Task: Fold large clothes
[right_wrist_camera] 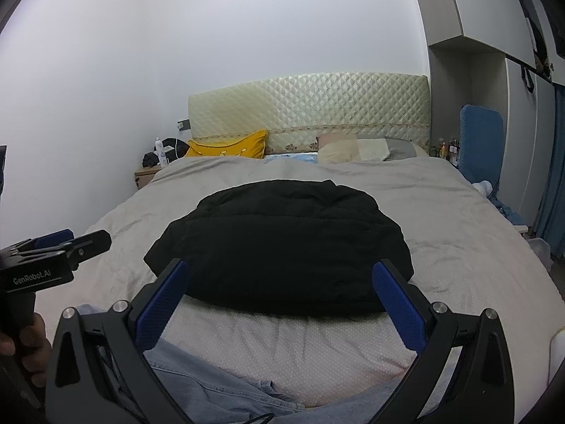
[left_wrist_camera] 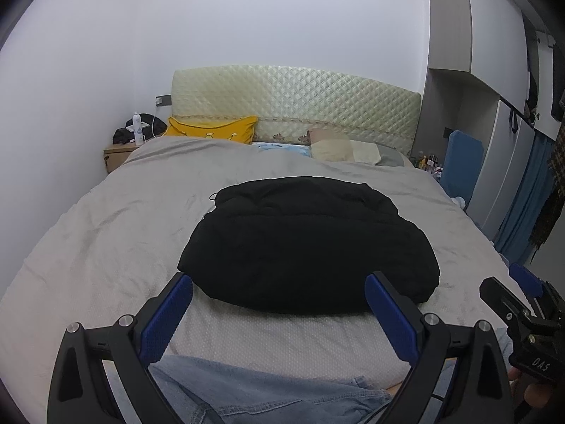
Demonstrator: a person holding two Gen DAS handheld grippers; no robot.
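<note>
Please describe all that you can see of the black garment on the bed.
The black garment is a thick, puffy, matte piece, like a padded jacket, lying in a rounded, folded bundle. It rests on the grey bed cover, near the foot of the bed. A thin cord loop shows at its far left edge. Neither gripper touches it.

A black padded garment (right_wrist_camera: 282, 247) lies folded into a rounded bundle on the grey bed (right_wrist_camera: 459, 247). The right claw (right_wrist_camera: 282, 279) hangs just before its near edge, jaws spread wide, holding nothing. The left claw (right_wrist_camera: 67, 243) shows at the left edge, a hand (right_wrist_camera: 21, 339) on its grip. Pale denim (right_wrist_camera: 219, 392) lies below.
</note>
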